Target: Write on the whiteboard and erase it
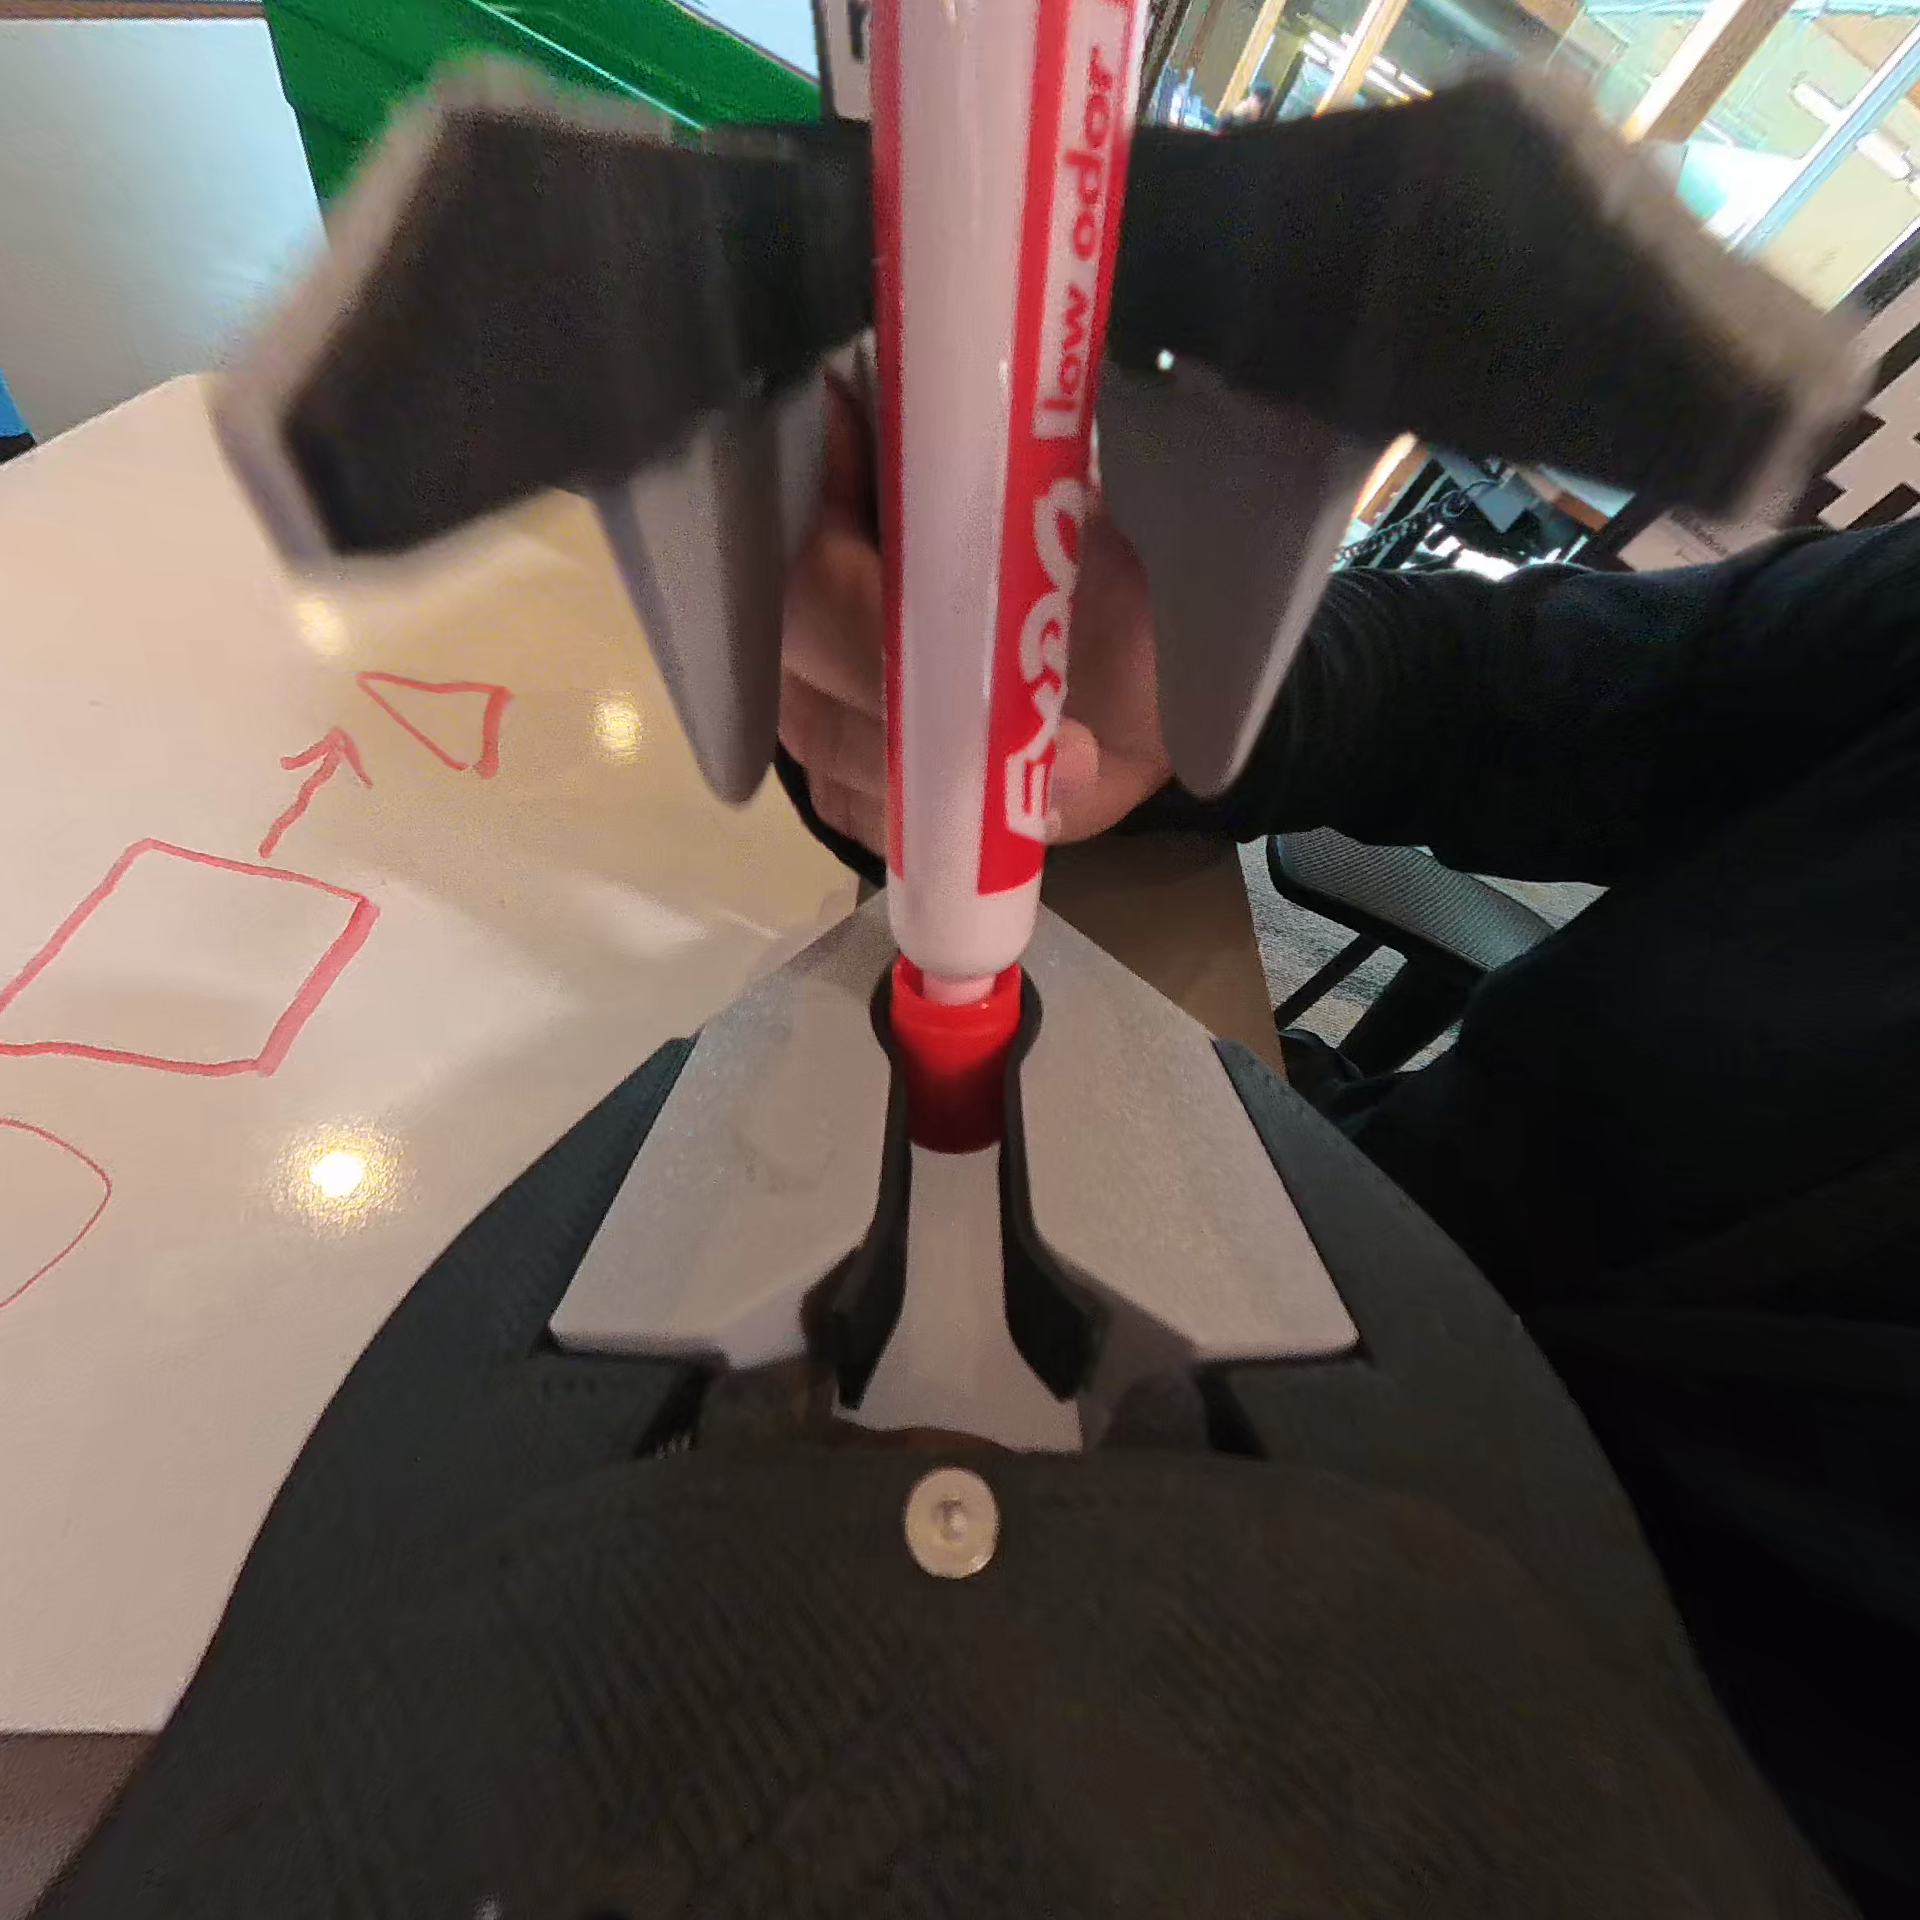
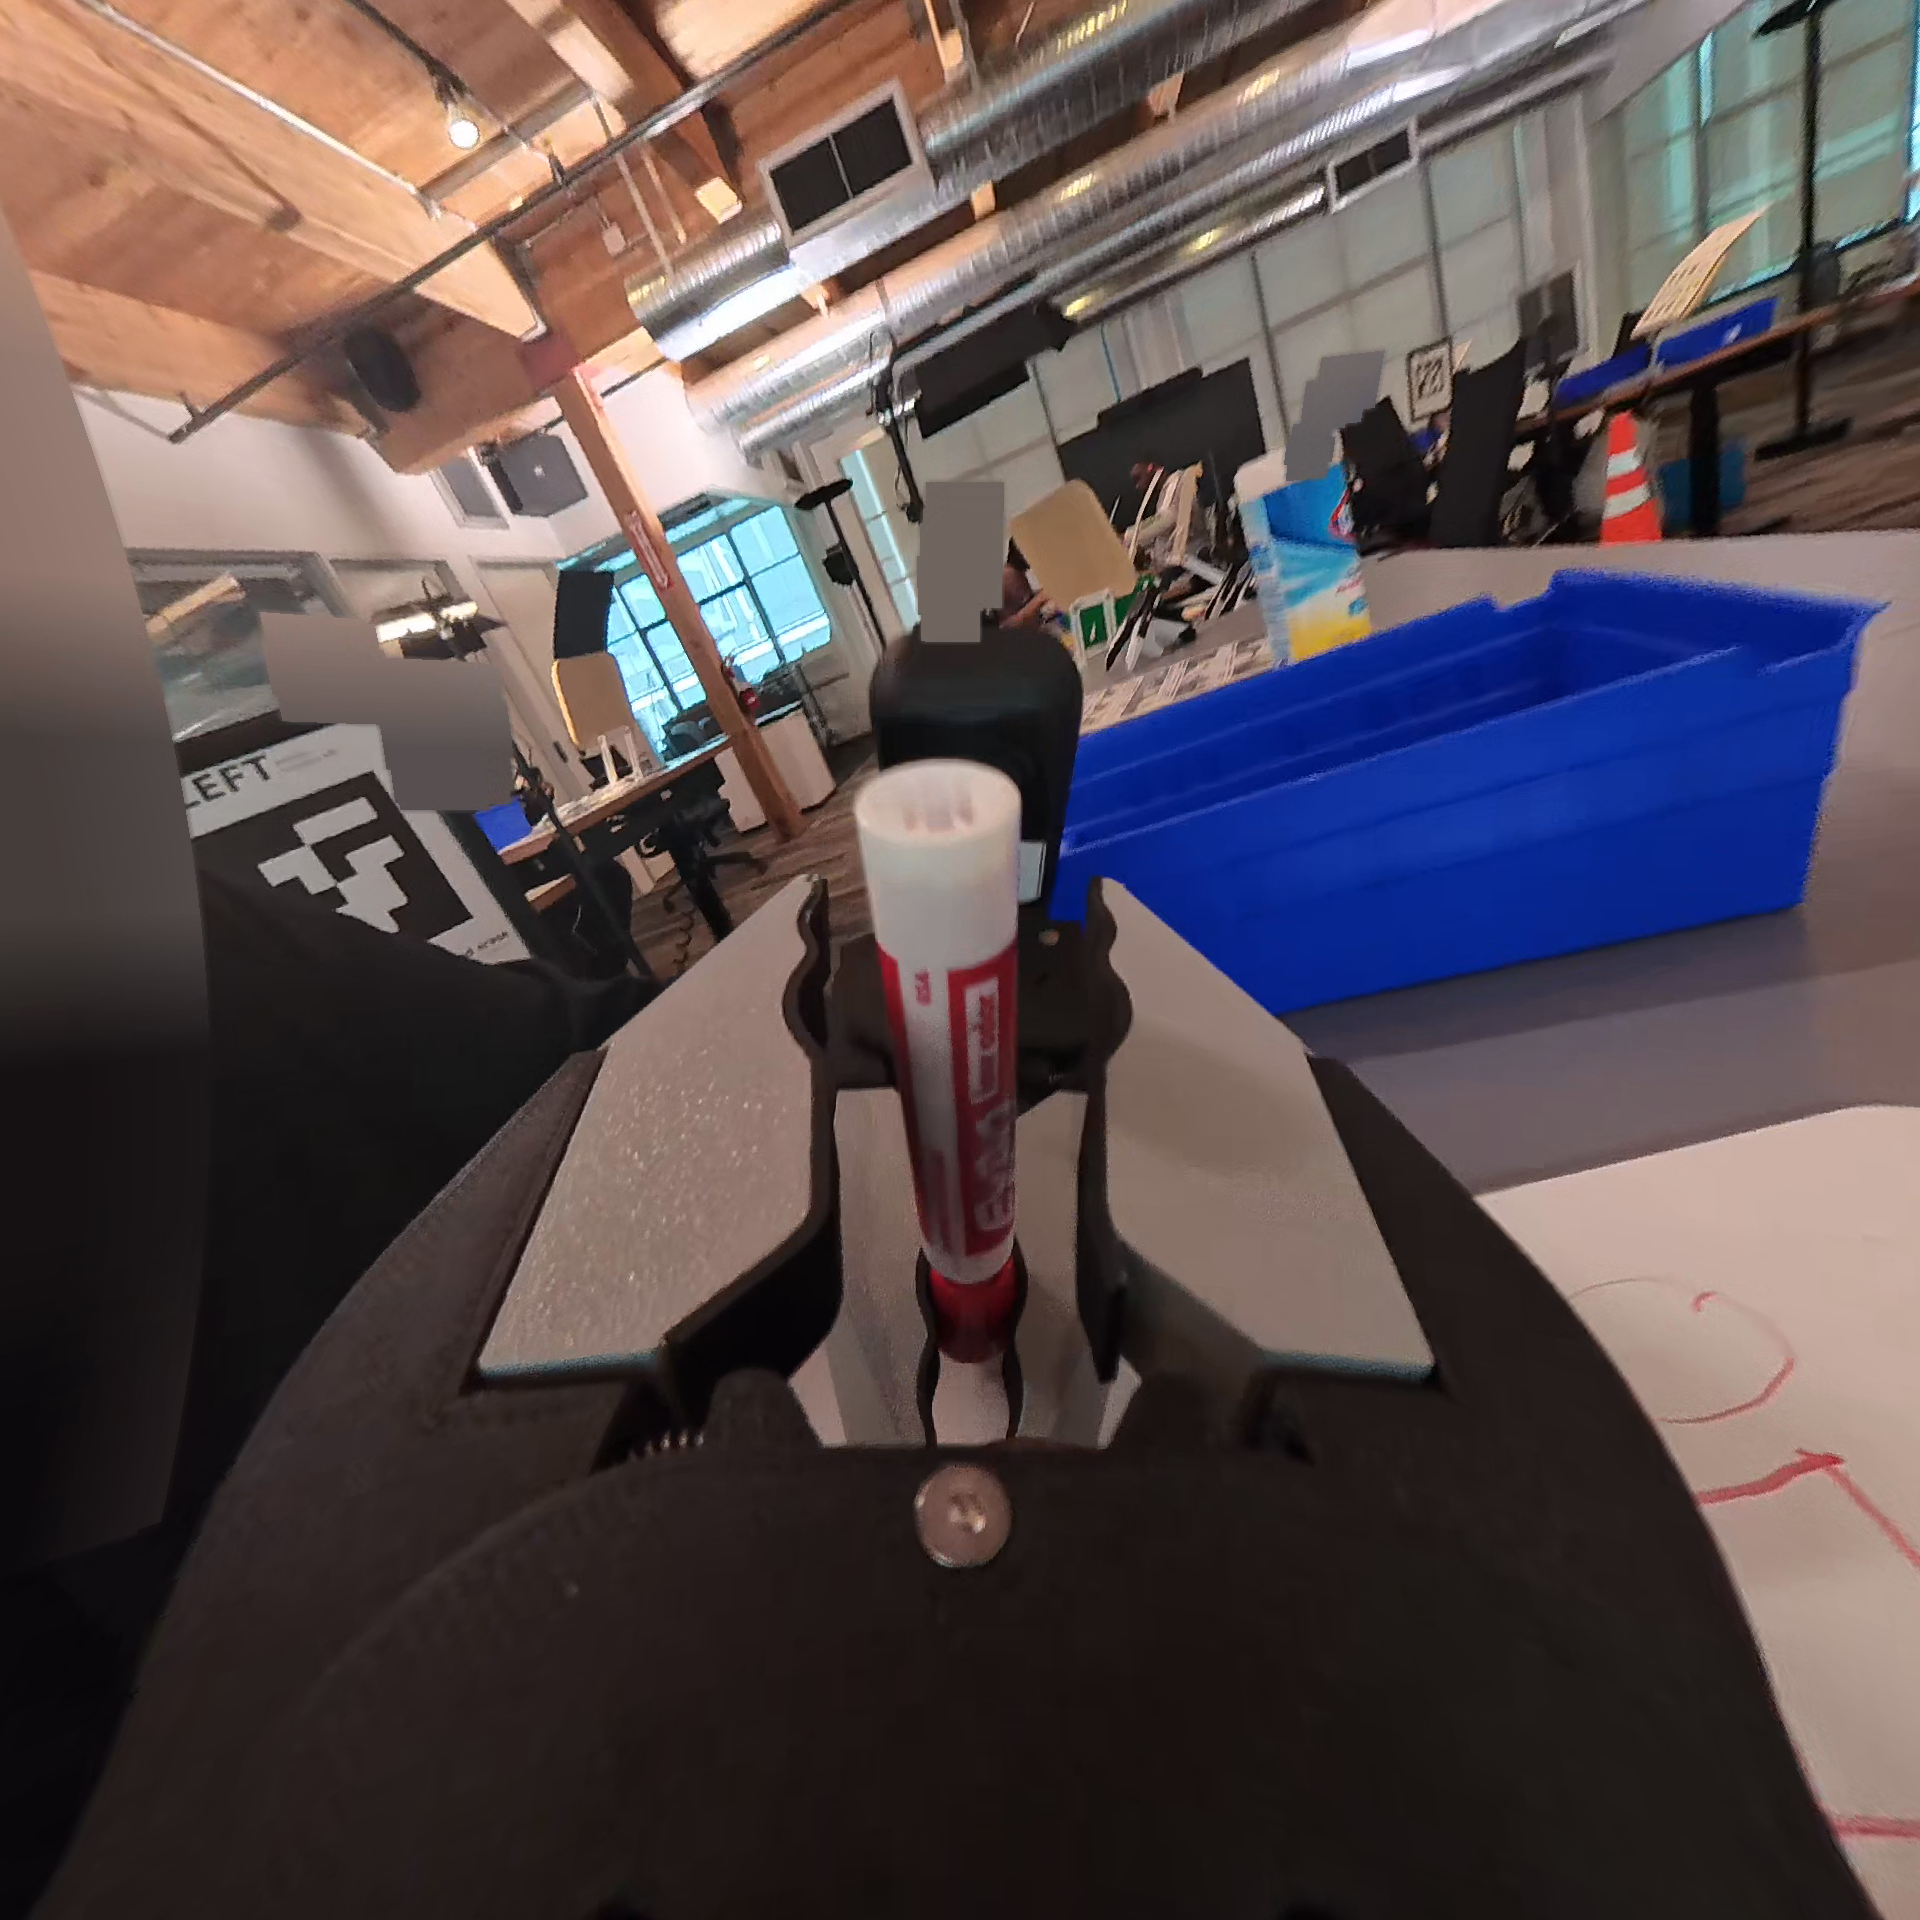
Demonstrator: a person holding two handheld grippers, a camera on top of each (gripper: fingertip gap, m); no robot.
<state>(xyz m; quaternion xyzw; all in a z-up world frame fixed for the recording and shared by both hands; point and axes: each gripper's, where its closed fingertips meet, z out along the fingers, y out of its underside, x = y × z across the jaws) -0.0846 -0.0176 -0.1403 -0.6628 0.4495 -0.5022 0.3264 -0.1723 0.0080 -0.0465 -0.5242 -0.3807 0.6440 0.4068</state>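
A white and red marker (image 1: 966, 520) points away from my left gripper (image 1: 954, 997), which is shut on its red cap (image 1: 951, 1081). My right gripper (image 1: 971, 790) faces it with its jaws apart. Its fingers (image 1: 707, 623) stand on either side of the barrel with gaps. In the right wrist view the marker (image 2: 951, 1039) rises between my right gripper (image 2: 958, 904), tail end up, with the cap (image 2: 966, 1320) low down. The whiteboard (image 1: 468, 1039) lies flat at the left with red drawings (image 1: 260, 873): a square, an arrow, a triangle. Its corner (image 2: 1714, 1247) shows at the right.
A person's hand (image 1: 1101, 748) and dark sleeve (image 1: 1610, 727) are behind the right gripper. A blue bin (image 2: 1455, 810) stands on the grey table (image 2: 1558, 1060), with a wipes container (image 2: 1304, 561) behind it. An office chair (image 1: 1403, 914) is beyond the table edge. My hands' fingertips stand some 12 cm from each other.
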